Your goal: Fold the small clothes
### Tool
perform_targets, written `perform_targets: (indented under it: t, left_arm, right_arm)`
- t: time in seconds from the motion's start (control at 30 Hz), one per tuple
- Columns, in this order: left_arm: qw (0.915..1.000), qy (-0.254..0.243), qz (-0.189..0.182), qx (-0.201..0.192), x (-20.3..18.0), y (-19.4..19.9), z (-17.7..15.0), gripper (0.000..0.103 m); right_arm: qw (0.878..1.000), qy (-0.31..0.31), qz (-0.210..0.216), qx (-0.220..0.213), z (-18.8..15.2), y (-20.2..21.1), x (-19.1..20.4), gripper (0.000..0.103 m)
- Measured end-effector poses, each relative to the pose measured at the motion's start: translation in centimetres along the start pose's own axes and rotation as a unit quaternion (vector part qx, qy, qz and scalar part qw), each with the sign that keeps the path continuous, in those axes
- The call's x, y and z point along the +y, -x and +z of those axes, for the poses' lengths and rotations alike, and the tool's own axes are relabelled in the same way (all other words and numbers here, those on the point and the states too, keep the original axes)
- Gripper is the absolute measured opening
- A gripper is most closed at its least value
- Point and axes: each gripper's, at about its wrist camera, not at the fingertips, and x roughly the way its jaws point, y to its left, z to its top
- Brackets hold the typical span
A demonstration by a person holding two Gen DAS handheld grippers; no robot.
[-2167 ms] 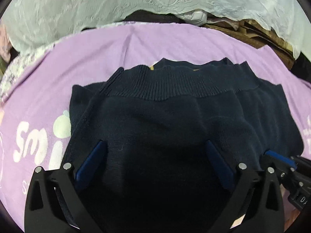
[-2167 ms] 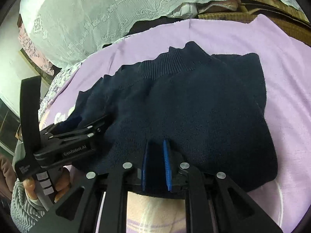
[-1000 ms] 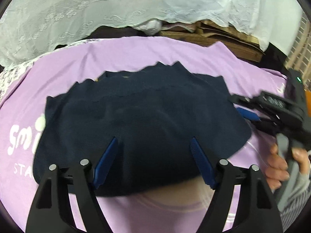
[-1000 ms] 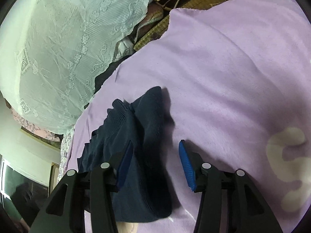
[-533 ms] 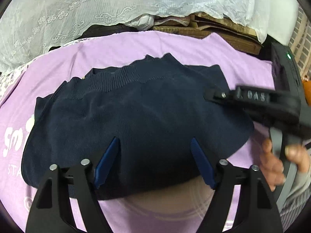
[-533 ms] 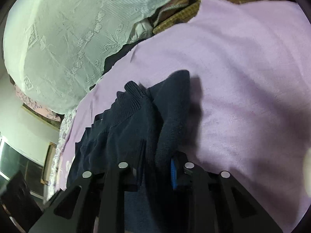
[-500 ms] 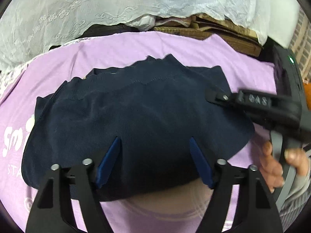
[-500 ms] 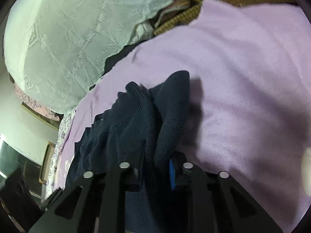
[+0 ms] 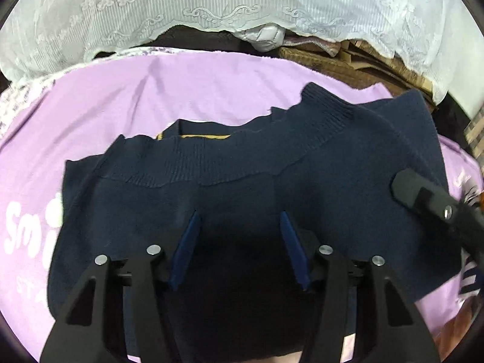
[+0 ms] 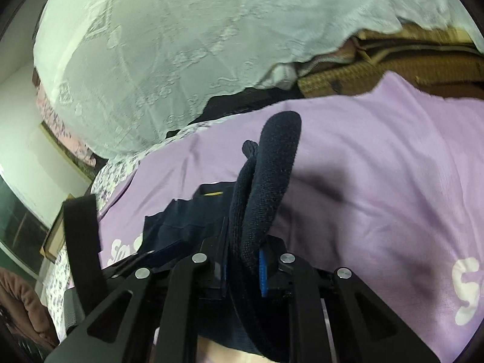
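A navy knitted sweater lies folded on a purple blanket, its ribbed hem across the middle and a yellow neck label showing at the back. My left gripper is open over the sweater's near part, blue pads apart. My right gripper is shut on the sweater's right edge and holds that thick fold lifted off the blanket. In the left wrist view the right gripper shows at the sweater's right side.
White lace fabric is heaped behind the blanket, with brown woven items at the back right. The purple blanket carries white printed letters. The left gripper's strap shows at the left.
My right gripper closed on the sweater's right edge and has lifted it up. My left gripper moved forward over the sweater and stays open.
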Motion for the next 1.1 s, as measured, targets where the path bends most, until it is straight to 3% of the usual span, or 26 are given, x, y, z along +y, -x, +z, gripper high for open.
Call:
perform_targets:
  t: [0.43, 0.63, 0.8, 1.1]
  left_arm:
    - [0.999, 0.037, -0.001, -0.027, 4.6, 2.6, 1.8, 0.053]
    - [0.9979, 0.052, -0.006, -0.038, 7.1, 4.0, 2.2, 0.04]
    - [0.9971, 0.061, 0.001, -0.045, 10.0, 5.2, 2.1, 0.024]
    - [0.994, 0.085, 0.04, -0.055, 16.4, 6.1, 0.5, 0.022]
  right_arm:
    - [0.999, 0.042, 0.009, 0.015, 0.6, -1.4, 7.9, 0.015]
    - [0.998, 0.064, 0.009, 0.021, 0.5, -2.4, 11.7, 0.014]
    - [0.997, 0.073, 0.021, 0.03, 0.2, -3.8, 14.8, 0.014]
    - [0.995, 0.058, 0.06, 0.06, -1.5, -8.3, 19.3, 0.015]
